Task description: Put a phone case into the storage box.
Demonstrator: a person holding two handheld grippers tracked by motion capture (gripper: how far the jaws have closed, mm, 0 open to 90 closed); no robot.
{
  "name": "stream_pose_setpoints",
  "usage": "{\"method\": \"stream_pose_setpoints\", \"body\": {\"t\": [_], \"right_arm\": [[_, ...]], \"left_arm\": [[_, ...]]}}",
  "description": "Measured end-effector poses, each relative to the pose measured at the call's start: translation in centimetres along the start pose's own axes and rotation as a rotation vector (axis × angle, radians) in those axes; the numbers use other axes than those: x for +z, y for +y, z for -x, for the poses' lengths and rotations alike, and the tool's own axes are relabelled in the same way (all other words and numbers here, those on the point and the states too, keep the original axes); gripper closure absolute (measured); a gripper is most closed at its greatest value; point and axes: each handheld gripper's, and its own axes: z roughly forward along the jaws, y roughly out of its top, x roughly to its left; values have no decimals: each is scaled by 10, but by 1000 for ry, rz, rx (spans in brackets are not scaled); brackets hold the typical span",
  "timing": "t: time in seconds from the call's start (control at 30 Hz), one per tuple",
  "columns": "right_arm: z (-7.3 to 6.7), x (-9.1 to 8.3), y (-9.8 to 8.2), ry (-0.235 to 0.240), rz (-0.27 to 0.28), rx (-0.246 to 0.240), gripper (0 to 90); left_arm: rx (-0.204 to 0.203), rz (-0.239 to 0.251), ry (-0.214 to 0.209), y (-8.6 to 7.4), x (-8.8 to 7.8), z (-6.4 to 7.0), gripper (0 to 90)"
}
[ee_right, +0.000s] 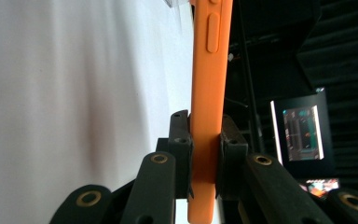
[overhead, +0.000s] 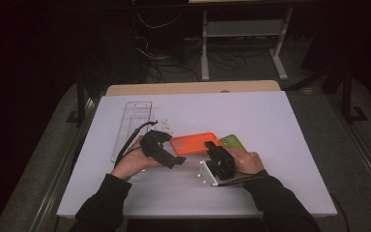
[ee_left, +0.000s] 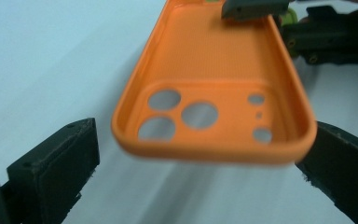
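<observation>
Right gripper (ee_right: pixel 204 154) jaws clamp the orange case (overhead: pixel 194 142) edge; left gripper (ee_left: pixel 200 177) jaws stand apart astride its camera end; close them squarely, avoiding twist.

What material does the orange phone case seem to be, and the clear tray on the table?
Orange phone case: probably soft silicone or rubbery plastic; matte, finely textured inside, with rounded moulded edges and cut-outs. Clear tray: likely hard transparent plastic; the white table shows through it and its edges glint. Neither is certain by sight.
</observation>
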Motion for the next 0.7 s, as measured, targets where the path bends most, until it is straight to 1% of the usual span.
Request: {"method": "stream_pose_setpoints", "body": {"t": [0.03, 0.07, 0.1, 0.13, 0.17, 0.2, 0.23, 0.27, 0.3, 0.33, 0.37, 0.4, 0.43, 0.47, 0.5, 0.53, 0.57, 0.6, 0.63, 0.67, 0.7], "right_arm": [[0, 1, -1, 1, 2, 37, 780], [3, 0, -2, -2, 2, 58, 780], [5, 0, -3, 2, 10, 84, 780], [6, 0, -4, 9, 7, 96, 779], [8, 0, -4, 8, 11, 94, 780], [9, 1, -5, 12, 15, 90, 780], [9, 1, -6, 16, 15, 99, 780], [10, 0, -7, 28, 3, 111, 780], [10, 1, -7, 33, 4, 133, 780], [12, 1, -8, 43, 4, 139, 780], [13, 1, -9, 53, 5, 156, 780], [14, 1, -10, 65, 5, 194, 780], [16, 1, -10, 78, 7, 205, 780], [17, 2, -11, 76, 11, 216, 780], [18, 1, -11, 83, 12, 273, 780], [19, 1, -12, 85, 19, 290, 780], [19, 1, -12, 98, 12, 338, 780], [20, 0, -12, 111, 13, 369, 780], [22, 0, -13, 122, 16, 384, 780], [23, 0, -14, 137, 17, 406, 780], [24, 1, -15, 144, 15, 429, 780]], "left_arm": [[-14, 9, 6, 0, 0, 1, 0], [1, -6, 8, -1, -1, 0, 0], [5, 1, 7, -1, -1, -1, 0], [2, 8, 13, -1, -1, -1, 0], [13, -1, 17, -1, -2, -2, 0], [6, 3, 17, -2, -2, -2, 0], [1, -2, 18, -2, -2, -1, 0], [1, -3, 21, -3, -2, -2, 0], [-5, 0, 24, -3, -2, -1, 0], [-6, 2, 31, -3, -3, -1, 0], [-1, 1, 36, -3, -3, -2, 0], [-1, 2, 37, -3, -3, -2, 0], [-20, 22, 34, -4, -2, -1, 0], [-28, 29, 36, -4, -2, -1, 0], [-16, 31, 39, -3, -2, -2, 0], [-10, 30, 43, -3, -2, -2, 0], [-4, 25, 46, -3, -2, -3, 0], [-5, 27, 46, -3, -2, -3, 0], [1, 24, 44, -4, -2, -3, 0], [17, 9, 46, -3, -4, -4, 0], [15, 15, 47, -3, -4, -4, 0]]}}
